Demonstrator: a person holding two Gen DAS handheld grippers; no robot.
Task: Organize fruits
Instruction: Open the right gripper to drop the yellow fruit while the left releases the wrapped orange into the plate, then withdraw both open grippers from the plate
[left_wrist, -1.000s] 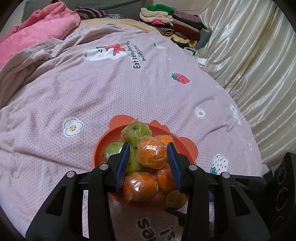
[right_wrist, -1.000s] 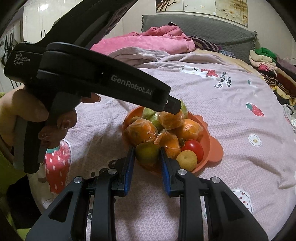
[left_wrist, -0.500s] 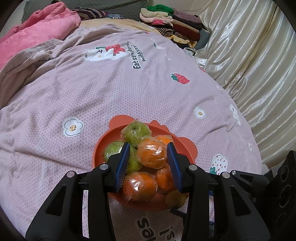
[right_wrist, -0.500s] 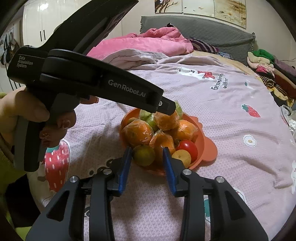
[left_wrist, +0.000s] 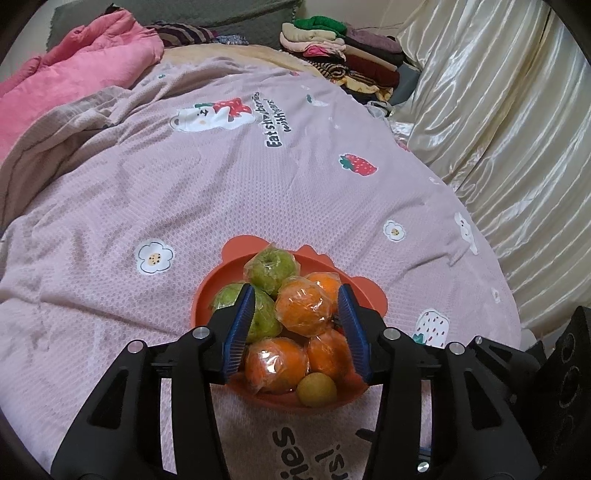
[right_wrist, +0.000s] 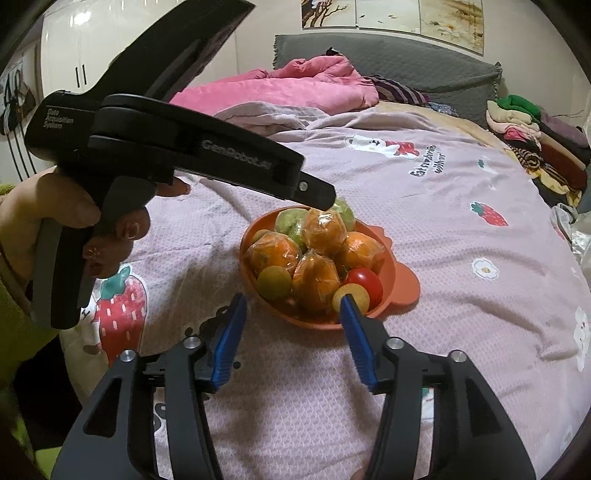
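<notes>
An orange bowl (left_wrist: 210, 295) (right_wrist: 402, 284) sits on the pink bedspread, piled with wrapped oranges, green apples, small yellow-green fruits and a red tomato (right_wrist: 367, 282). My left gripper (left_wrist: 295, 295) hovers open over the pile, its blue pads either side of the top wrapped orange (left_wrist: 304, 312) (right_wrist: 325, 230) with gaps showing. My right gripper (right_wrist: 293, 301) is open and empty just in front of the bowl's near rim, above the bedspread. A small yellow-green fruit (right_wrist: 275, 282) (left_wrist: 317, 389) lies in the bowl at the near edge.
The pink bedspread (left_wrist: 147, 184) spreads wide around the bowl. A pink quilt (right_wrist: 288, 92) and a grey headboard lie at the far end. Folded clothes (left_wrist: 343, 51) are stacked at the far right. A cream curtain (left_wrist: 498, 129) hangs along the right side.
My right gripper opened, let go of the small yellow-green fruit into the bowl and drew back toward me. The left gripper barely moved above the top orange.
</notes>
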